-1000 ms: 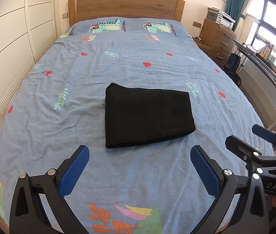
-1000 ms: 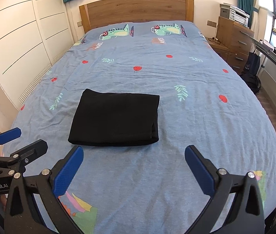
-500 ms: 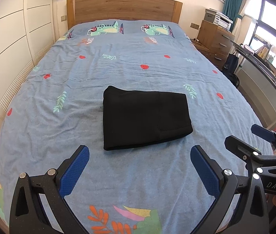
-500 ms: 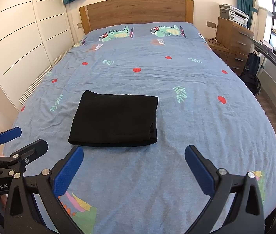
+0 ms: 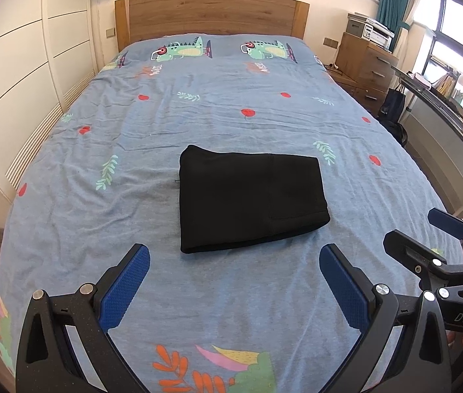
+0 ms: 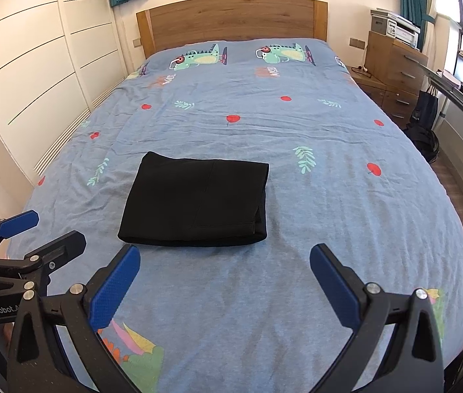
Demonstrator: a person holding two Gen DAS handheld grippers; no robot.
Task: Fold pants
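**Pants folded — grippers clear**

Black pants lie as a compact rectangle mid-bed on the blue sheet, untouched. Left gripper and right gripper both spread wide, holding nothing, near the foot end. Fold looks done; right edge layers possibly uneven — hard to tell. If tidying, pinch only that edge, lightly.

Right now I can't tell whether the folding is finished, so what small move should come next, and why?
Probably just draw both grippers back. The black pants already lie as a compact folded rectangle on the bed, and the left gripper and right gripper are open, holding nothing, short of the cloth.
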